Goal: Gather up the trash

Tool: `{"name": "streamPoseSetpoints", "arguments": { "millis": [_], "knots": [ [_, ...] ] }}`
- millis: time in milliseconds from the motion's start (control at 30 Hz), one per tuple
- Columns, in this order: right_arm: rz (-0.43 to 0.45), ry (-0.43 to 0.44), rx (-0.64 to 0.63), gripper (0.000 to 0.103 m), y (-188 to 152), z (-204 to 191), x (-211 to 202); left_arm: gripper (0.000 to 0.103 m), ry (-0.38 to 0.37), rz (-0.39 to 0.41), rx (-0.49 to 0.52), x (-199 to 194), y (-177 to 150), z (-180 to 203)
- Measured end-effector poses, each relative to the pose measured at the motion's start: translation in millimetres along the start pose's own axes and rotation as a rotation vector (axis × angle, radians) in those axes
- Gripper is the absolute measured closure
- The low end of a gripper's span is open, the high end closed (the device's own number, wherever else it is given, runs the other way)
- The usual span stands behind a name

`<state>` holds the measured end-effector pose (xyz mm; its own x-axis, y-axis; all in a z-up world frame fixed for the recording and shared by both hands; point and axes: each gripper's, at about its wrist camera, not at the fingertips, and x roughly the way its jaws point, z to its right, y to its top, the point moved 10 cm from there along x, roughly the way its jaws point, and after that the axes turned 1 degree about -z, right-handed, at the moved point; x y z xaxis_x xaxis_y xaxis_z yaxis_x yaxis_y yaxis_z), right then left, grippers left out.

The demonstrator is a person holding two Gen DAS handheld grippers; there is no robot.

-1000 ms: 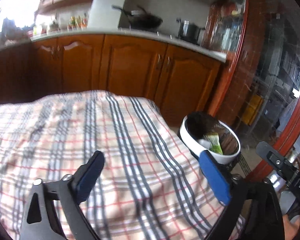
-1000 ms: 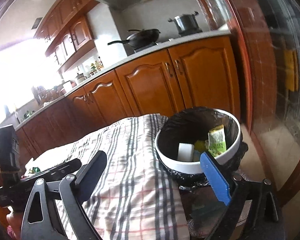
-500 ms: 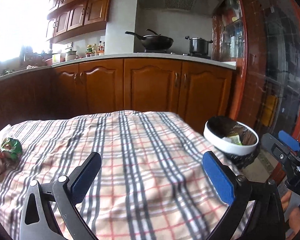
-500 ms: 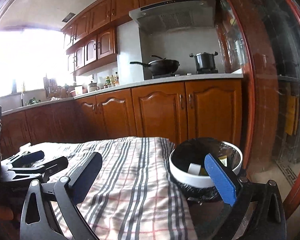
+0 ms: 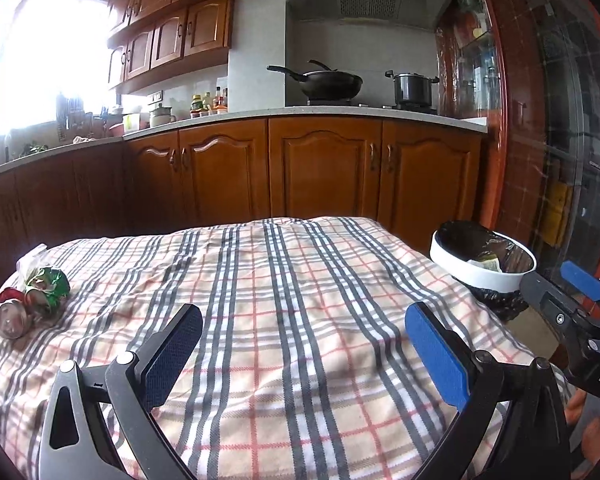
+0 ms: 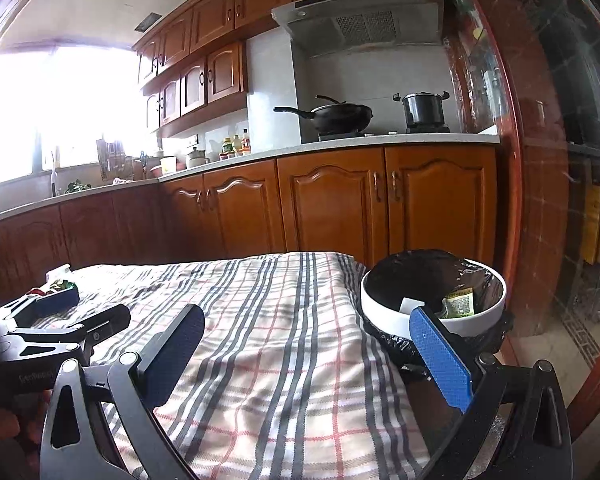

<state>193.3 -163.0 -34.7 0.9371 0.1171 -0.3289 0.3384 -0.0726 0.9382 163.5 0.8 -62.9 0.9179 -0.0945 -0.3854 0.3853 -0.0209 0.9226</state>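
Plaid cloth [image 5: 284, 312] in grey, red and cream covers the table across the left wrist view. The left gripper [image 5: 304, 344] hangs above the cloth with its two blue-padded fingers [image 5: 436, 356] spread wide apart and nothing between them. At the far left edge of the cloth lie pieces of trash: a crushed can [image 5: 10, 316] on its side, touching a crumpled green and red wrapper [image 5: 48, 286], with a clear plastic scrap [image 5: 32, 258] just behind them. Off the right edge of the table stands a white trash bin [image 5: 480, 272] lined with a black bag; paper and a green packet lie inside it. The right gripper [image 5: 564, 300] shows at the right border, near the bin, and is released. Wooden cabinets [image 5: 324, 168] and a wok [image 5: 328, 82] on the stove fill the background.

In the right wrist view, the right gripper [image 6: 306, 340] also has its jaws wide apart and empty, held over the cloth [image 6: 284, 344] near the table's right edge. The trash bin [image 6: 432, 312] sits just beyond the right finger, which overlaps its rim; a white slip and a green packet [image 6: 460, 304] rest inside. The left gripper [image 6: 60, 316] appears at the left border, spread, low over the cloth. Beyond it, the trash pile [image 6: 56, 284] is partly hidden; individual items cannot be told apart there.
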Motion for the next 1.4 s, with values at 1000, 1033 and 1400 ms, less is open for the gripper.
{"name": "streamPoseSetpoints", "arguments": {
  "millis": [1000, 1033, 1400],
  "knots": [
    [-0.004, 0.027, 0.033, 0.0, -8, 0, 1, 0.001, 0.002, 0.0, 0.021, 12, -10, -15],
    [-0.004, 0.026, 0.033, 0.0, -8, 0, 1, 0.001, 0.002, 0.001, 0.022, 12, -10, -15],
    [0.002, 0.035, 0.037, 0.0, -6, -2, -1, 0.001, -0.007, 0.002, 0.028, 13, -12, -16]
  ]
}}
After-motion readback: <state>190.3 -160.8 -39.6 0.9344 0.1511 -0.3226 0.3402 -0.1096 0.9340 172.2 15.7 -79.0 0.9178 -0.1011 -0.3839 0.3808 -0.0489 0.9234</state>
